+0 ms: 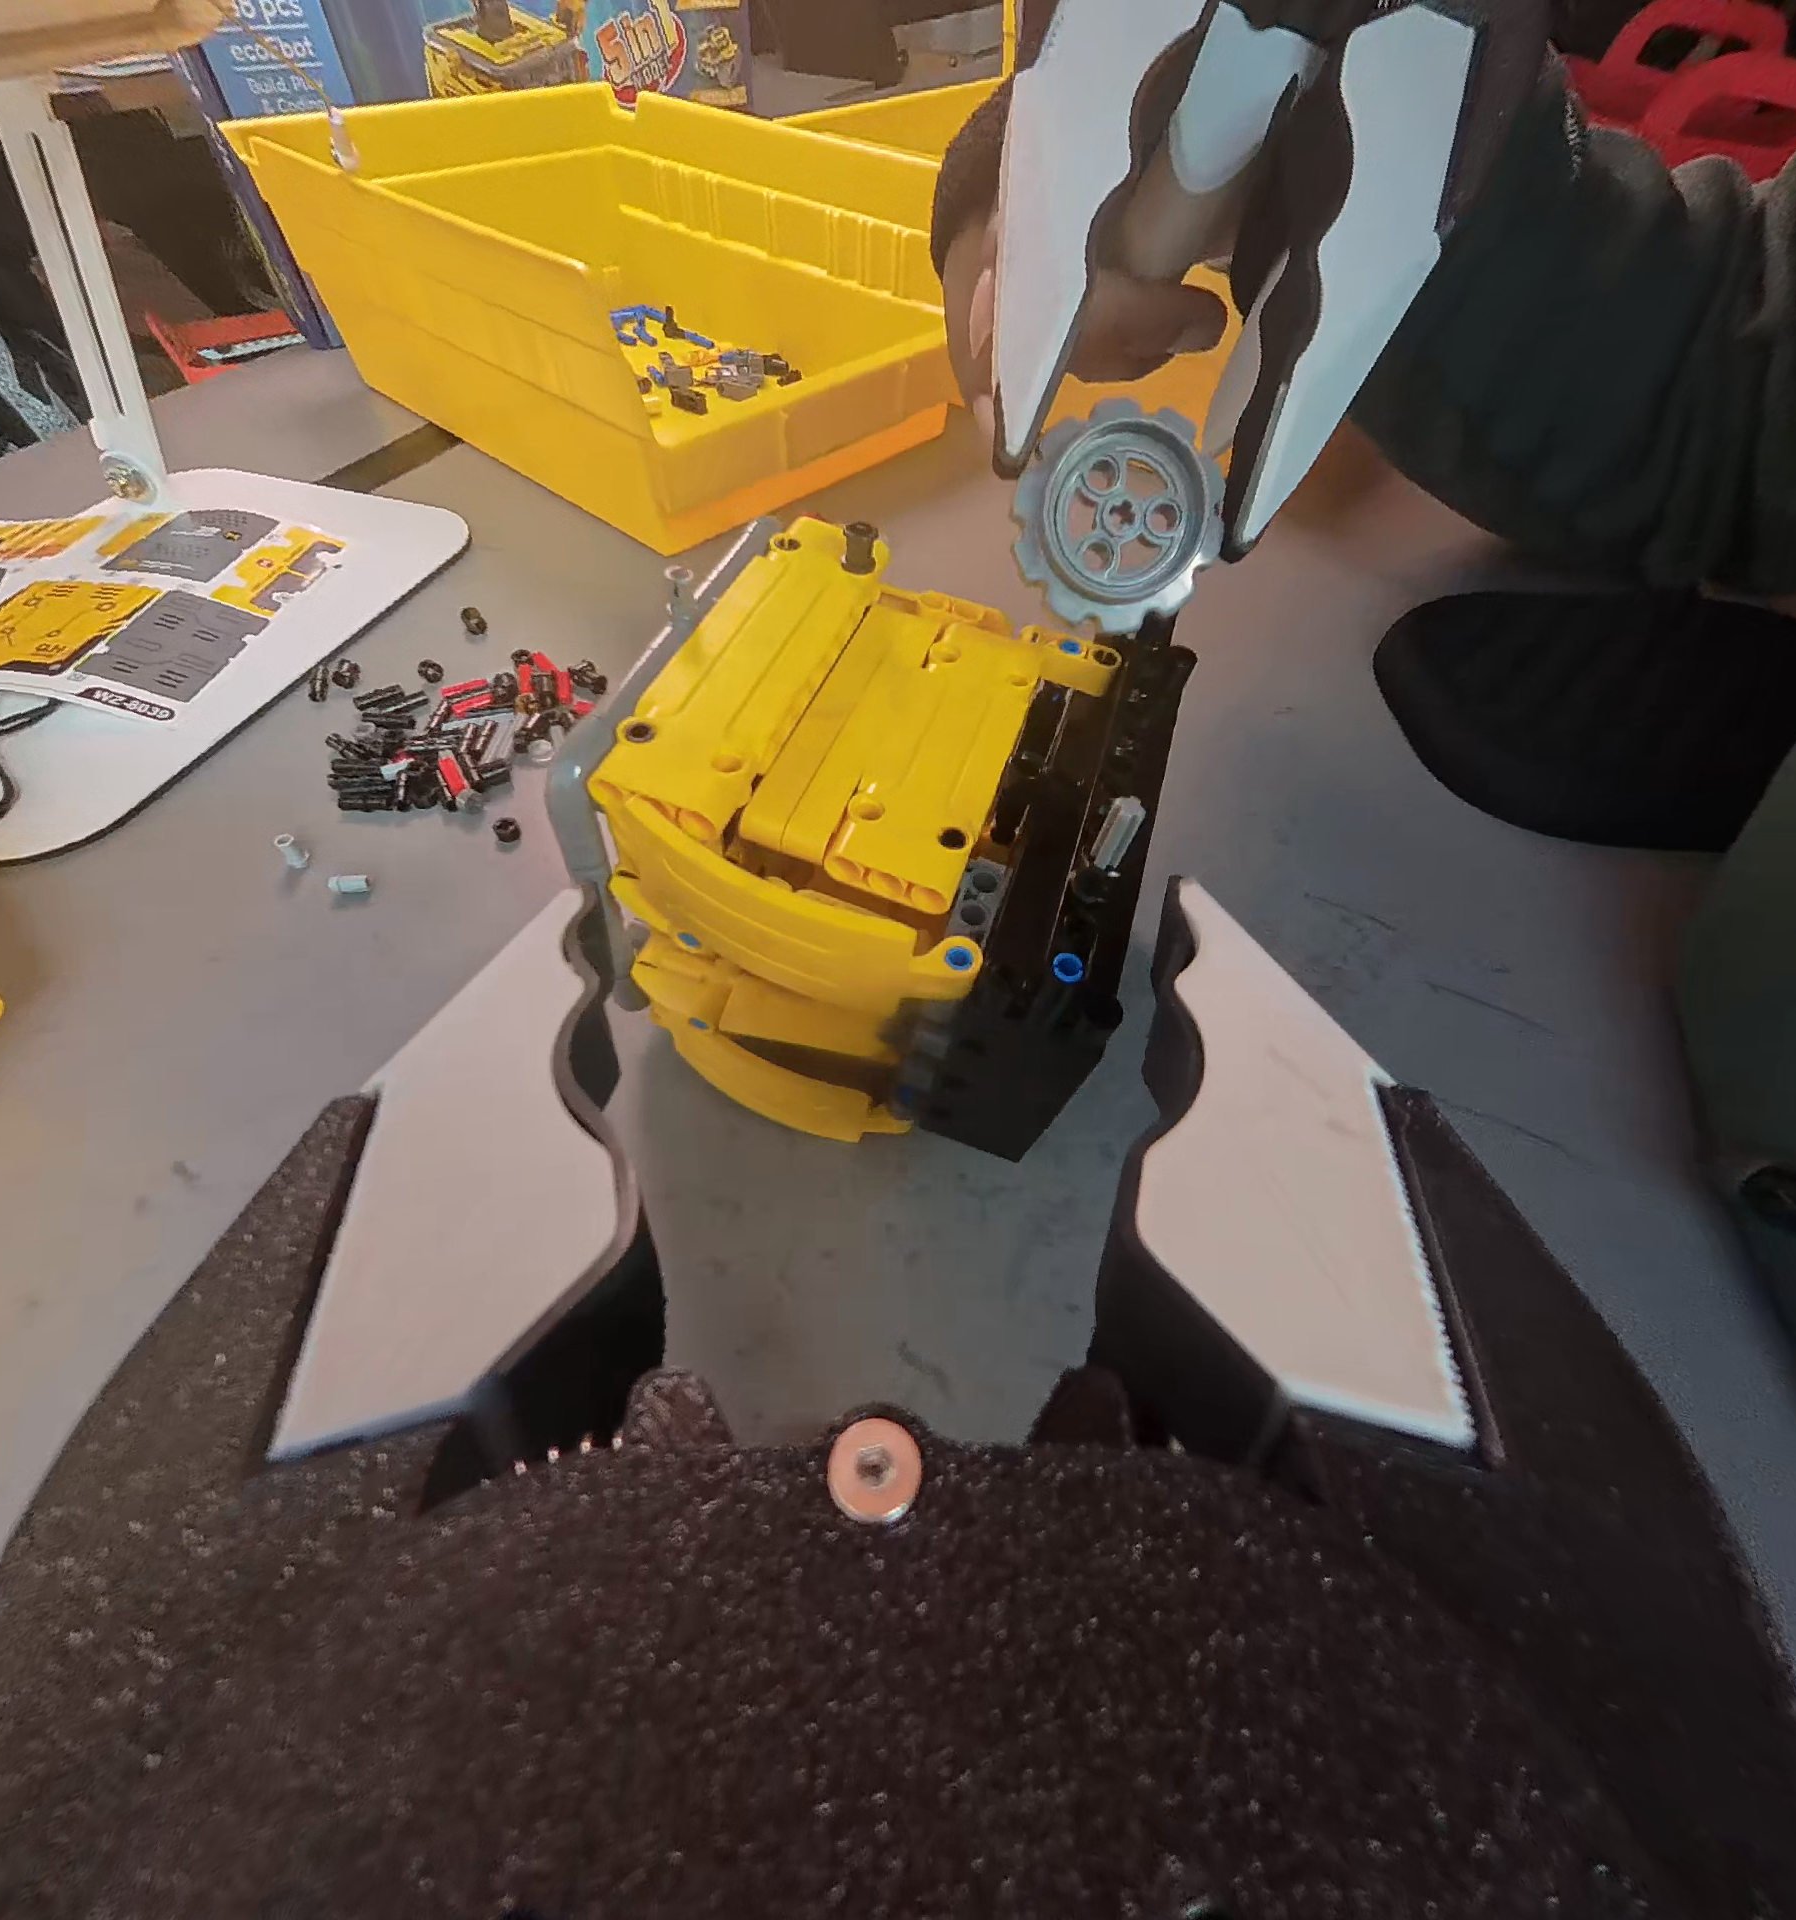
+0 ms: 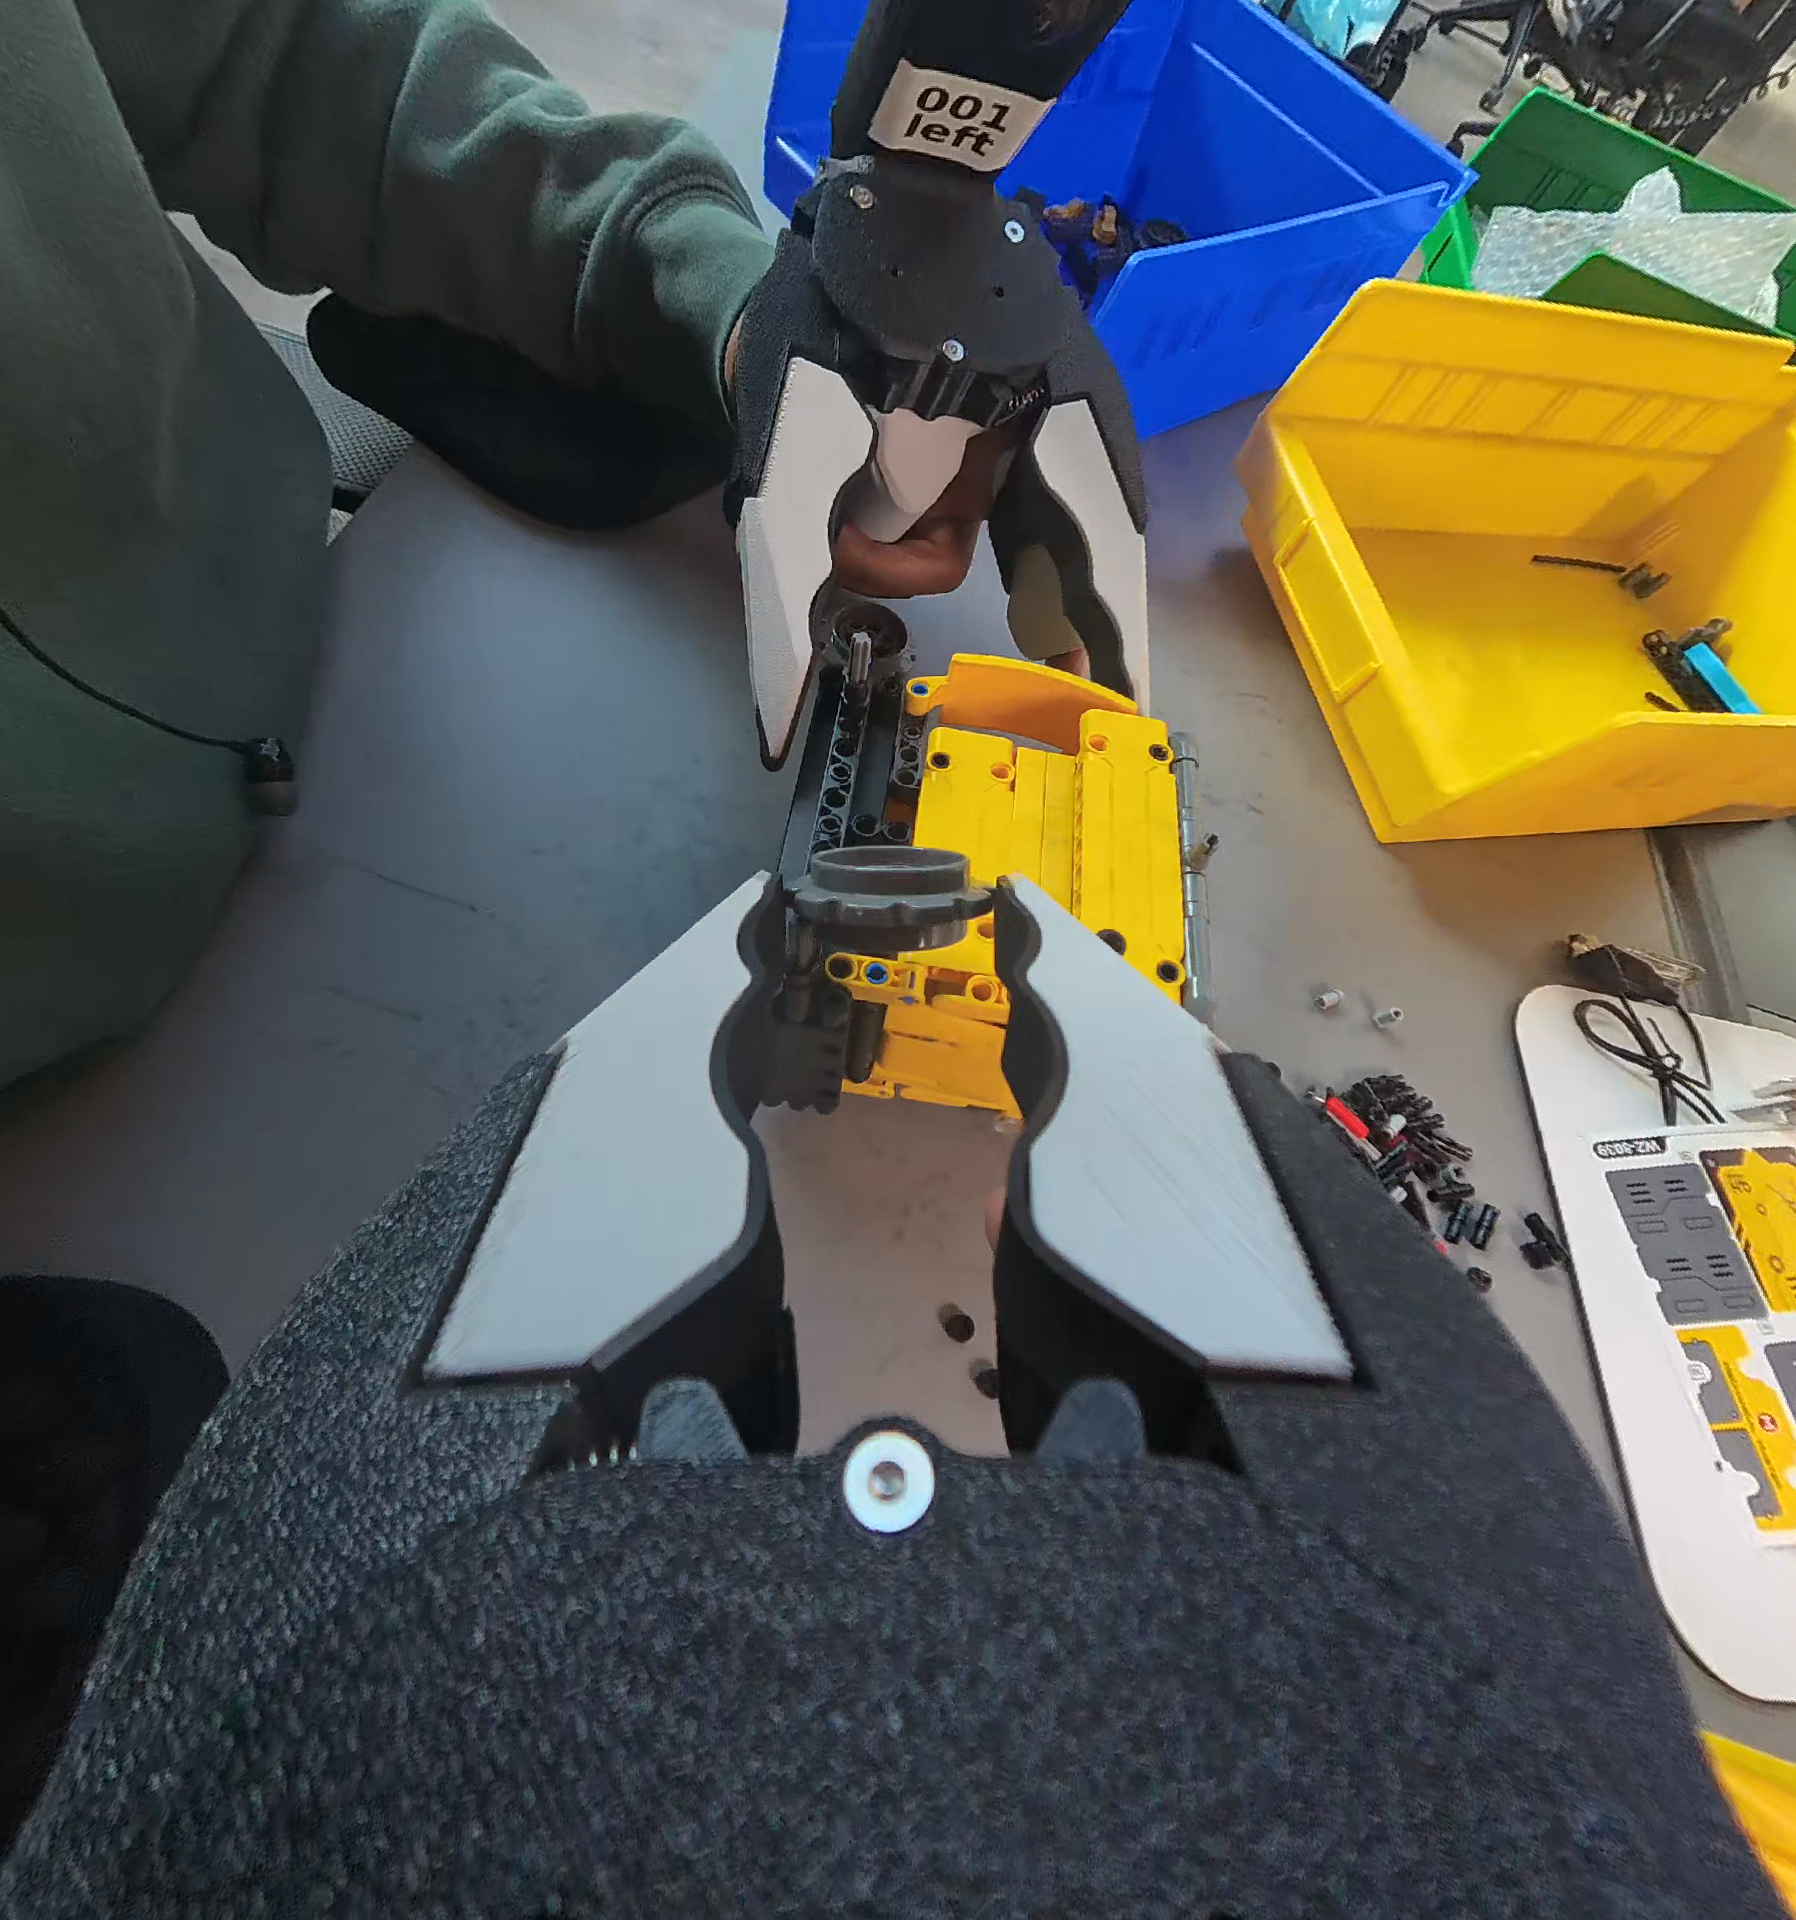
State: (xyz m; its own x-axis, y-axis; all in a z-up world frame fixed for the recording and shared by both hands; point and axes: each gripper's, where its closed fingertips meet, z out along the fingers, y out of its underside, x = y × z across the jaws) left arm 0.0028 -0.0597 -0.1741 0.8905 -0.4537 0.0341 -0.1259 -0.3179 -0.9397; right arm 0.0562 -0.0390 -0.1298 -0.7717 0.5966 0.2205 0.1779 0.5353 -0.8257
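Grey toothed wheel (image 1: 1117, 514) pinched in right gripper (image 1: 1122, 488) just above yellow-black brick model (image 1: 832, 821); left gripper (image 1: 873, 935) spread, straddling model. Keep wheel level w/ axle.

Ahead of the left tongs (image 1: 883, 904) and off to their left we see a yellow bin (image 1: 520, 343) with a few small loose parts (image 1: 707, 364) in its near corner. Left of the tips lies a heap of black and red pins (image 1: 447, 738), with two small grey bushes (image 1: 322, 868) nearer us. Farther left, a sticker sheet (image 1: 94, 603) rests on a white stand base (image 1: 354, 540). Beyond the right tongs (image 2: 886, 888) and to their right stand a blue bin (image 2: 1268, 208) and a green bin (image 2: 1600, 177).
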